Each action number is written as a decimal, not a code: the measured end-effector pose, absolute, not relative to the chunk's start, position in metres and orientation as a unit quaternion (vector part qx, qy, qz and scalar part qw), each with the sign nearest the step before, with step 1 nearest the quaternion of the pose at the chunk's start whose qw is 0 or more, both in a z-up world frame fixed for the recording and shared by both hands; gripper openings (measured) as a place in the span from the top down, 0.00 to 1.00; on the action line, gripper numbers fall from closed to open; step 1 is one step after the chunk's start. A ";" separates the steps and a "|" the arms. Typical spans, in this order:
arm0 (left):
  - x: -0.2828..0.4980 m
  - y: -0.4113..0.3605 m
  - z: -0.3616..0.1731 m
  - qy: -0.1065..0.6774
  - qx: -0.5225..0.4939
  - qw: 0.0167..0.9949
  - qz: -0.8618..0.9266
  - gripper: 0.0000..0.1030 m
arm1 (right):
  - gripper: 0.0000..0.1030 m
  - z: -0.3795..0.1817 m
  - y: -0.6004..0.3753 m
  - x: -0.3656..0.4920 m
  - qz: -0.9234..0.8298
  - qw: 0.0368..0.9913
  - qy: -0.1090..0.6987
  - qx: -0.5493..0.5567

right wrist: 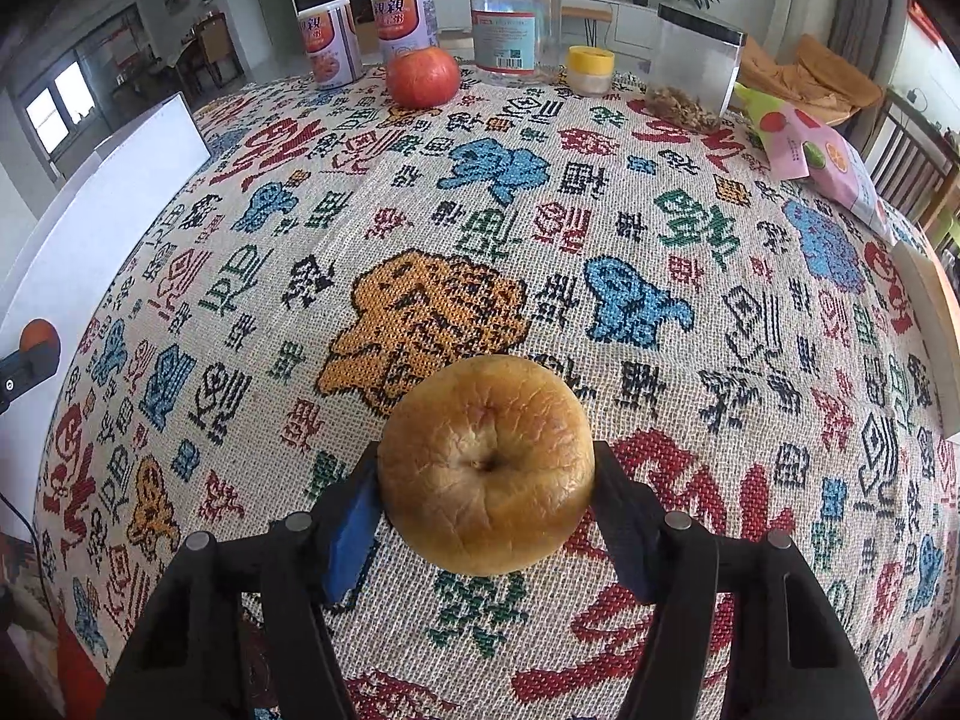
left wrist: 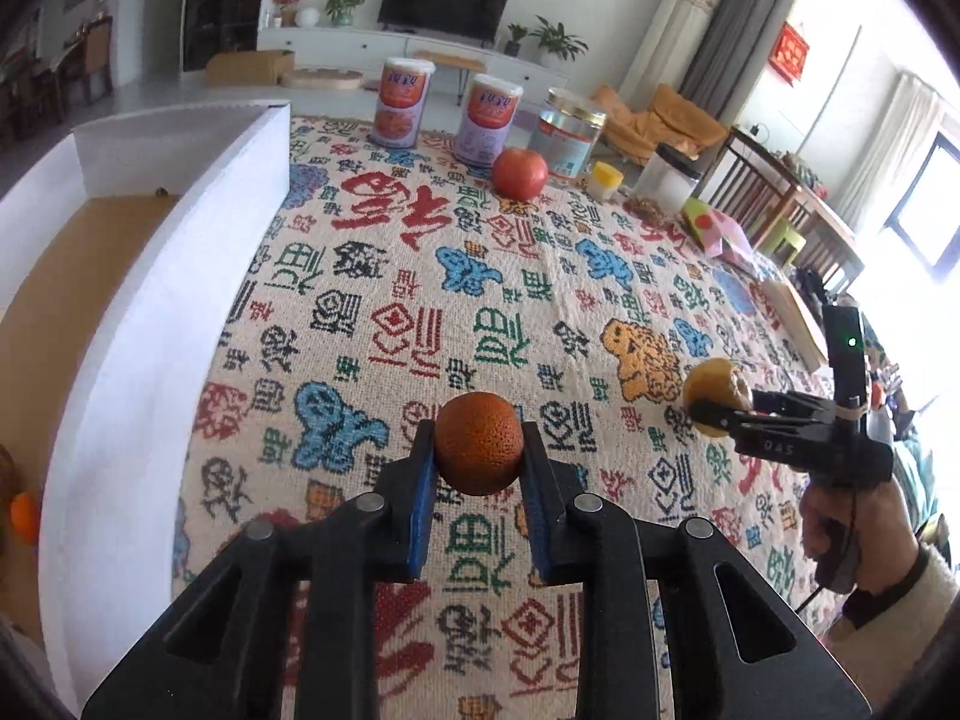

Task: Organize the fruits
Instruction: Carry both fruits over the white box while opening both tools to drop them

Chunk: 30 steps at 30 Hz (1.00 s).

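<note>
Already both fruits are gripped over the patterned tablecloth (left wrist: 510, 300). Leftmost stands the white box (left wrist: 180, 276). Right of the box, the left gripper (left wrist: 478, 450) is clamped on a small rough orange (left wrist: 477, 443), pinched only at its sides, so a swing toward the box could roll it free. Farther right of the box, the right gripper (right wrist: 486, 480) clasps a wrinkled yellow-brown apple (right wrist: 486, 462); hard squeezing may bruise it. A red apple (left wrist: 519, 173) waits beyond the box.

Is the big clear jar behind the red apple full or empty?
Empty, apparently: the clear jar shows the room straight through its glass, gold lid on, standing upright behind the red apple.
</note>
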State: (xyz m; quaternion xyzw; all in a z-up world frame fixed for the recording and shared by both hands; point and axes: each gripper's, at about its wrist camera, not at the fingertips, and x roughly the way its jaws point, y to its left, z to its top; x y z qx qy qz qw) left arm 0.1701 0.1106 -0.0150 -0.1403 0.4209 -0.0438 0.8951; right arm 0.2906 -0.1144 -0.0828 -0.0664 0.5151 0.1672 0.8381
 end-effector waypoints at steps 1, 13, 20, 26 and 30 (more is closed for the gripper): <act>0.159 0.116 -0.001 0.414 -0.147 0.897 -0.050 0.75 | 0.37 -0.078 -0.111 0.289 0.175 0.839 0.512 -0.056; 0.105 0.258 0.071 0.359 -0.177 0.912 0.092 0.75 | 0.37 0.057 0.109 0.239 0.439 0.795 0.418 -0.009; 0.106 0.329 -0.001 0.425 -0.212 0.859 0.193 0.75 | 0.37 0.038 0.260 0.210 0.501 0.752 0.424 -0.065; 0.104 0.342 -0.029 0.444 -0.260 0.833 0.204 0.74 | 0.37 -0.005 0.317 0.206 0.479 0.743 0.451 -0.120; 0.114 0.345 -0.039 0.451 -0.290 0.819 0.204 0.73 | 0.36 -0.022 0.329 0.210 0.457 0.747 0.461 -0.142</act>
